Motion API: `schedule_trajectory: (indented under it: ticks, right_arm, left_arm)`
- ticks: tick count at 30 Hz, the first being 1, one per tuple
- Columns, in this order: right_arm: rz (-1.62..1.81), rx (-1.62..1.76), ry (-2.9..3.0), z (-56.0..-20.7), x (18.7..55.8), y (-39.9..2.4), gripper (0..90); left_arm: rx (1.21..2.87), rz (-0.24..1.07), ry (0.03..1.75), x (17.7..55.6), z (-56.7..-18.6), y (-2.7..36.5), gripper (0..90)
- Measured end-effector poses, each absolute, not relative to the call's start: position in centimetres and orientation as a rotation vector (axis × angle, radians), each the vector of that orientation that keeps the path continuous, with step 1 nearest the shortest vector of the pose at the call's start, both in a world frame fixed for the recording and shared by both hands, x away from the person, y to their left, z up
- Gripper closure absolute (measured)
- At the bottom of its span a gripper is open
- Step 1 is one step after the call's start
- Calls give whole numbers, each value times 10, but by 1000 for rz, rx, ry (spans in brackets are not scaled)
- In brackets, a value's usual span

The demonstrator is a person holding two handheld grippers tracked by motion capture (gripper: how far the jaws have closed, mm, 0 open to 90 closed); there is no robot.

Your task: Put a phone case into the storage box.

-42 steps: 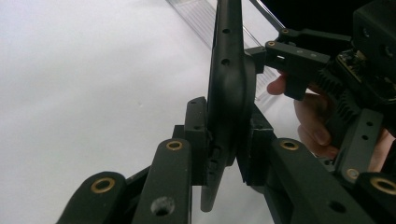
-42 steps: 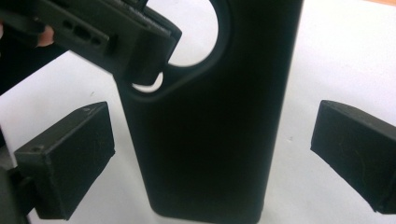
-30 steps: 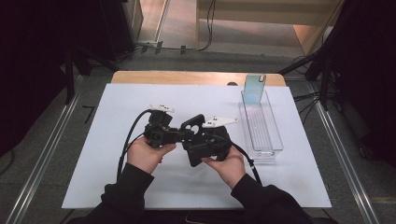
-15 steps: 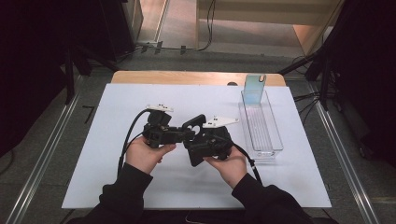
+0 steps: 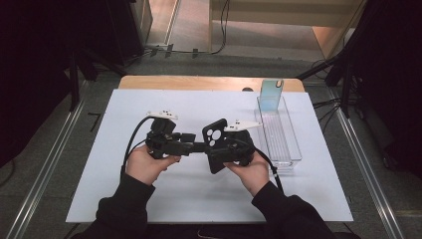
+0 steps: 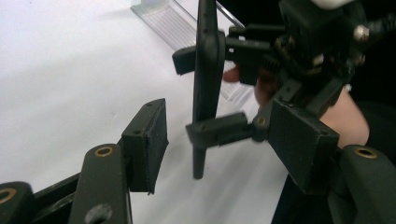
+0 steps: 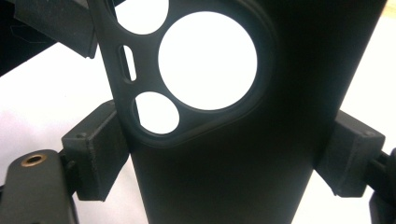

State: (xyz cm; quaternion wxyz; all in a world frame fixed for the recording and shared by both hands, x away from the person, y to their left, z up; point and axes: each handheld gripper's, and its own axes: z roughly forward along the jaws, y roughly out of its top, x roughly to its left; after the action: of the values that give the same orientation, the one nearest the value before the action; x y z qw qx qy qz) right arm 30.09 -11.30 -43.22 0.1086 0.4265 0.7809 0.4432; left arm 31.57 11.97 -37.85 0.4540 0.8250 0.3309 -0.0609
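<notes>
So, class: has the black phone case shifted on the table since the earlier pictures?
No. In the high view the black phone case sits at the same spot left of the clear tray, clamped in the right gripper; the left gripper's jaws have just been opening off it.

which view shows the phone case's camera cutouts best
The right gripper view: the black phone case is close up, its round cutouts plain against the white table, clamped by the right gripper. The high view shows the case small; the left gripper view shows it edge-on.
</notes>
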Motion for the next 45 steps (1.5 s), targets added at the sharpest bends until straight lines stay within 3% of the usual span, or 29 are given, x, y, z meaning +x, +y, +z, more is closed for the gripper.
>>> schedule_trajectory:
  ticks: [12,45]
  right_arm:
    - [1361,1197,2354,-421,308,-140,128]
    - [1377,1229,2300,-376,329,-209,127]
  left_arm:
    - [2116,-132,715,308,-406,135,328]
    - [2127,-122,881,284,-451,192,328]
